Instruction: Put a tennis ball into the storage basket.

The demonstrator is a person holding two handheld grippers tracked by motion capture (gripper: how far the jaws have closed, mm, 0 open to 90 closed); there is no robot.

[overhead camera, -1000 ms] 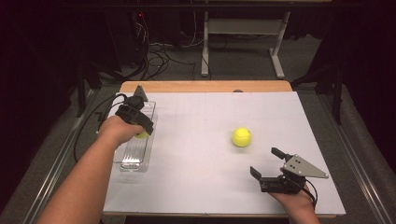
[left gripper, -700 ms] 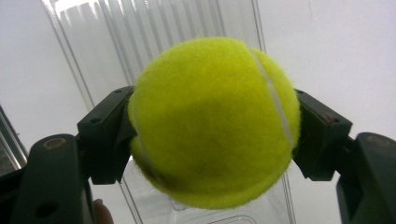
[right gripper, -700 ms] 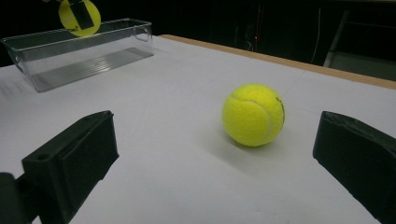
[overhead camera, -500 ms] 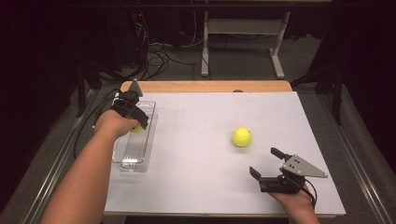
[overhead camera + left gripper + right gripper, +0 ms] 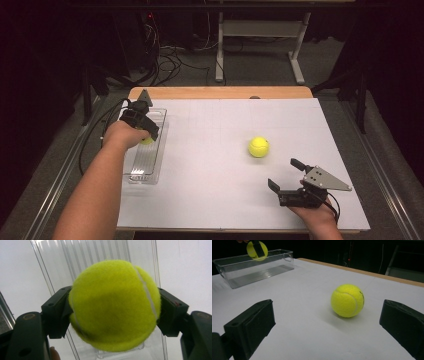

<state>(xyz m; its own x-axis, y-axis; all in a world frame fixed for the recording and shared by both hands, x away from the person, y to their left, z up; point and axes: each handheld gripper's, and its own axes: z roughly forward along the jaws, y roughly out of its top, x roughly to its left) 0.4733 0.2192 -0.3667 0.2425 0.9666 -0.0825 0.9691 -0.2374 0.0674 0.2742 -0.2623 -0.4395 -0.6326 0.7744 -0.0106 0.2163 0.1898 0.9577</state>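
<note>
My left gripper (image 5: 147, 137) is shut on a yellow-green tennis ball (image 5: 115, 305) and holds it over a clear plastic tray (image 5: 145, 167) at the table's left side. Both black jaws press the ball's sides, and the tray's ribbed floor (image 5: 100, 250) lies below it. The held ball (image 5: 257, 250) hangs above the tray (image 5: 257, 272) in the right gripper view. A second tennis ball (image 5: 258, 146) rests on the white table right of centre. Near the front right edge my right gripper (image 5: 283, 173) stands open, with that ball (image 5: 347, 300) a short way ahead of its jaws.
The white table top (image 5: 215, 150) has a wooden strip (image 5: 220, 93) along its far edge. Beyond it, cables (image 5: 165, 55) and a grey stand's legs (image 5: 295, 60) lie on the dark floor. A cable (image 5: 100, 135) trails off the left edge.
My left hand has shifted only slightly over the tray with the ball still in its jaws. The right gripper and the loose ball have kept still.
</note>
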